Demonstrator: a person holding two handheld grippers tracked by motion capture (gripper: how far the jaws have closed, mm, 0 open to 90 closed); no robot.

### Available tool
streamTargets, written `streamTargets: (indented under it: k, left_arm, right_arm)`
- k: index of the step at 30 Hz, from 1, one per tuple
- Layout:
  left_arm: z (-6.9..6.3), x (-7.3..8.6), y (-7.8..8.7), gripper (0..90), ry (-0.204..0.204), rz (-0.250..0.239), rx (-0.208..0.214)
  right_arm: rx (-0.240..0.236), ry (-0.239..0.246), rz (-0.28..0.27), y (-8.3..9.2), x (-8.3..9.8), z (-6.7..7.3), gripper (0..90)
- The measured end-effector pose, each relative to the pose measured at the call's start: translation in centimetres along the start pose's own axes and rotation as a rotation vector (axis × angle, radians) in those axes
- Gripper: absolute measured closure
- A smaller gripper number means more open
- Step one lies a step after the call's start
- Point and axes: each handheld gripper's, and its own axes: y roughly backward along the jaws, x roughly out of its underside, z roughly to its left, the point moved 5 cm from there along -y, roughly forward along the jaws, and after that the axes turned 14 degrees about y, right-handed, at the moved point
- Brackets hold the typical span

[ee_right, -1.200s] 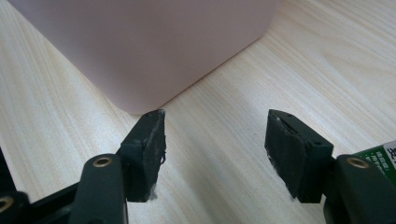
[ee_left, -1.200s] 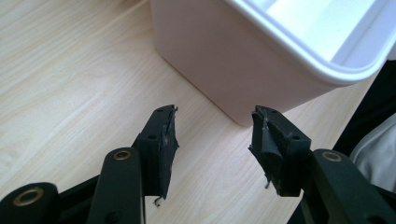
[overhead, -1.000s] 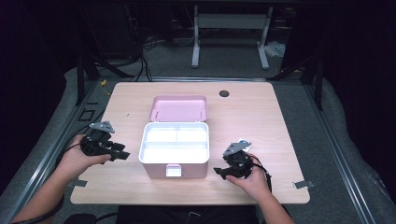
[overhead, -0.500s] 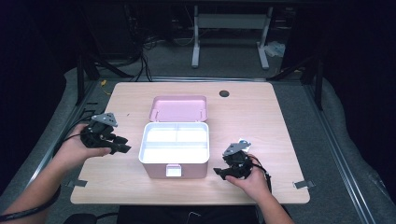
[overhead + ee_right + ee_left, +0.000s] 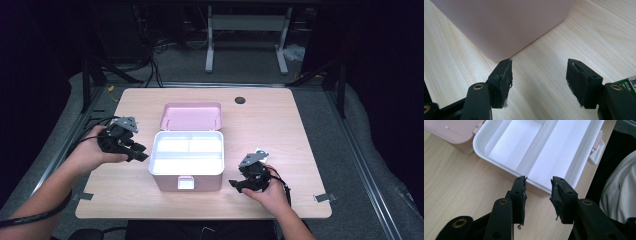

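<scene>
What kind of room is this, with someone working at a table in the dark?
Probably a lab or recording workshop, not a home. A person holds a gripper in each hand at a bare wooden table with an open pink box, and cables and metal equipment stands sit on the carpeted floor behind.

Left forearm (image 5: 42, 200) comes in from the bottom left corner, angled up and inward, wrist straight. The left hand (image 5: 92, 150) wraps the left gripper (image 5: 141, 156) from behind, held clear above the surface, its jaws pointing inward and slightly down. Those jaws have just been closing; they stand part-way apart with nothing between the pads (image 5: 522, 192). On the other side, the right forearm (image 5: 295, 225) rises from the bottom edge. The right hand (image 5: 272, 187) cups the right gripper (image 5: 234, 184) low, near the surface, aimed inward. Its jaws gape wide, pads (image 5: 504, 75) bare, gripping nothing.
</scene>
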Motion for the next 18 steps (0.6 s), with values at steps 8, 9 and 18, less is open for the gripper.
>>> streamTargets:
  k: [8, 9, 18]
  left_arm:
    - [-0.7, -1.8, -1.6, 66.5, -0.100, 0.072, -0.035]
    - [-0.8, -2.0, -1.9, 66.5, -0.111, 0.081, -0.034]
    - [-1.4, -4.4, -3.6, 69.0, -0.202, 0.158, -0.064]
  right_arm:
    - [-0.004, 0.007, 0.004, -0.1, 0.0, 0.1, 37.1]
    - [-0.004, 0.008, 0.006, -0.1, 0.0, 0.1, 37.1]
    - [-0.010, 0.010, 0.003, -0.1, 0.2, 0.0, 37.1]
